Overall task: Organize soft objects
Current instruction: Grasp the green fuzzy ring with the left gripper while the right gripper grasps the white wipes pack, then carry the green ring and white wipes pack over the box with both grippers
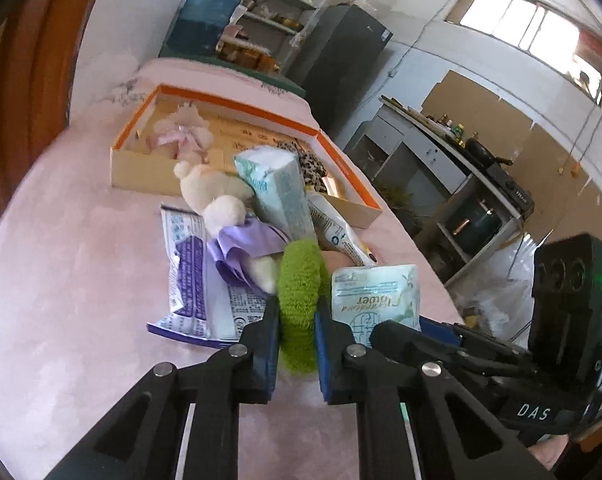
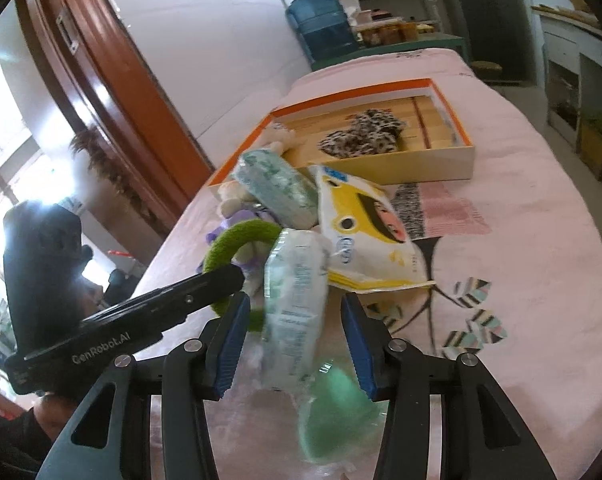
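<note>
The left gripper (image 1: 297, 316) is clamped on a fuzzy green ring (image 1: 299, 300), which is pinched between its 2 blue pads at the near edge of a heap on the pink tablecloth (image 1: 81, 280). Behind the ring a cream plush toy (image 1: 217, 196) in a purple dress is seen lying on a purple packet (image 1: 189, 280), with a tissue pack (image 1: 279, 192) leaning upright beside it. The right gripper (image 2: 297, 316) is held partly open around a pale green tissue packet (image 2: 297, 292); contact with its pads cannot be told through the blur. A yellow wipes pack (image 2: 365, 232) lies just behind. Further back an orange-rimmed box (image 2: 441, 160) holds leopard-print cloth (image 2: 365, 136).
</note>
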Demonstrator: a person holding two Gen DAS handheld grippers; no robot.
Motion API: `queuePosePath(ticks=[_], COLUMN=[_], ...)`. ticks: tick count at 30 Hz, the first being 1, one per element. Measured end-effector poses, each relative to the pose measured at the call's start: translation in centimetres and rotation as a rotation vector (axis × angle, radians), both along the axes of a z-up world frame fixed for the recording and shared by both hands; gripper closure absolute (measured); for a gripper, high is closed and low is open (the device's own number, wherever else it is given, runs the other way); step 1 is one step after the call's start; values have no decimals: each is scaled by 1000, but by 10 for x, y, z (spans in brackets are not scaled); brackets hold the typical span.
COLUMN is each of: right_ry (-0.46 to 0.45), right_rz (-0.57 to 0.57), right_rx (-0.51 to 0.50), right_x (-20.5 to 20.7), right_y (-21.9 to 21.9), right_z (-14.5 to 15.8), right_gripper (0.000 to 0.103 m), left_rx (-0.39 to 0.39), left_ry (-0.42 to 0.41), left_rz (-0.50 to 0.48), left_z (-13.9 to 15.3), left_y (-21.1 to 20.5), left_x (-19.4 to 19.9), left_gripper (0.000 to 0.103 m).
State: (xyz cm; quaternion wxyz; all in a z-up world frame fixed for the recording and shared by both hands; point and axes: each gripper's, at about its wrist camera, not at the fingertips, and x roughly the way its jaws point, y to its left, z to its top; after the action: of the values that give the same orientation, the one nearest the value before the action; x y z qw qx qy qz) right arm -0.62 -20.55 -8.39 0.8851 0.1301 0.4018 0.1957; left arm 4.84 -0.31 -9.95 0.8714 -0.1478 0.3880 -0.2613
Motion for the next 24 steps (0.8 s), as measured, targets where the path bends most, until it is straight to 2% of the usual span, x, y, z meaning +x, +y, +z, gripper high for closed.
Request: queuePosePath(ticks=[1,2,3,4,9,24], right_ry=[-2,-4,-7,-10,-20,-119], right_rz=[4,7,10,7,18,2], right_rx=[-10,-27,-44,-68,-71,-79], right_x=[0,0,0,0,-1,-4], right_y=[3,6,8,11,12,2], right_z=[0,0,-1,-1,1,38], right_gripper=[54,62,80,82,85,85], left_rx=[18,34,41,49,80,68], left_ry=[-19,-37,-48,-59,-102,-205], left_rz=[4,5,3,3,12,20], left_z=[2,4,5,6,14,42], left_y=[0,-1,-2,-3,-5,-2], left_x=[-2,-5,-8,-11,-19,-29], left_gripper=[87,87,87,87,87,87])
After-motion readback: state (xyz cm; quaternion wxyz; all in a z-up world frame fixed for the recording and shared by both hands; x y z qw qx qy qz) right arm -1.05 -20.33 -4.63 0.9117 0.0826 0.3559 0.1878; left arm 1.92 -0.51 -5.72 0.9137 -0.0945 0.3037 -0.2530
